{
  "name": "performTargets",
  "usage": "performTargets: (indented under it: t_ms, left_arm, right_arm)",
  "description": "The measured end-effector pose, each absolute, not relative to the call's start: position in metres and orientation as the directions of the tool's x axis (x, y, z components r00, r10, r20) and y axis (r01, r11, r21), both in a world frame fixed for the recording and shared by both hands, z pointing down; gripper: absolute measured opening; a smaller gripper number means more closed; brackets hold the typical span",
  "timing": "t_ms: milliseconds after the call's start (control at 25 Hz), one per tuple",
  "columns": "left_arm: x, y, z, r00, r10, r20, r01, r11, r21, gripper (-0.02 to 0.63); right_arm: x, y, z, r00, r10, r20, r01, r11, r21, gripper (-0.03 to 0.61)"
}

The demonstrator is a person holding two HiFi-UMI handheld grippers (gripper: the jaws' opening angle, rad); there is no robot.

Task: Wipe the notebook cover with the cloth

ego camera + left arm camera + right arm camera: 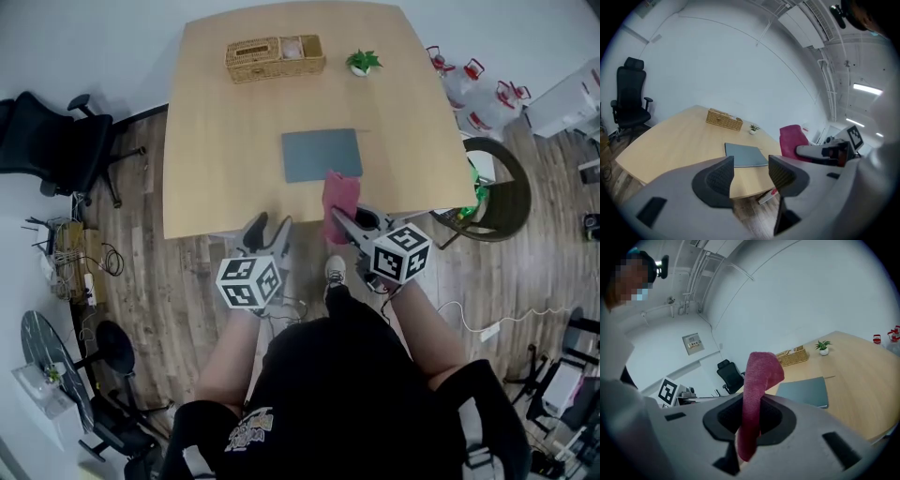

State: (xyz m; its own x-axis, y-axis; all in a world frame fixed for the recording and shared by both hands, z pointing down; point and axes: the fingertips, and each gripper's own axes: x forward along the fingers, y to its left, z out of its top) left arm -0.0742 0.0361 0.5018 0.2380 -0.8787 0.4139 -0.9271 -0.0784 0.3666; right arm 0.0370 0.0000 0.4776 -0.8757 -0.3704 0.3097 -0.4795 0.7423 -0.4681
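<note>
A grey notebook lies flat on the wooden table, near its front edge; it shows too in the left gripper view and the right gripper view. My right gripper is shut on a red cloth, which stands up from the jaws just in front of the notebook's near edge. The left gripper hangs at the table's front edge, left of the cloth, open with nothing between its fingers. From the left gripper view the cloth sits to the right.
A wicker basket and a small potted plant stand at the table's far side. A black office chair is at the left. Water jugs and a dark round chair are at the right on the wooden floor.
</note>
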Motion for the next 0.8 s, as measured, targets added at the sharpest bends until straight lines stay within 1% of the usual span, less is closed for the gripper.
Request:
performTargets:
  t_ms: [360,800]
  left_arm:
    - [-0.080,-0.015,0.520,0.137,-0.872,0.470,-0.941,0.034,0.336,0.216]
    - [-0.088,-0.052,0.537,0.073,-0.841,0.536,-0.943,0.116,0.311,0.216]
  right_arm:
    - [0.035,-0.056,0.485,-0.913,-0.268,0.309,-0.394,0.779,-0.488,0.063]
    - [0.032,-0.104,0.490,-0.930,-0.218,0.296,-0.349,0.779,-0.520,0.063]
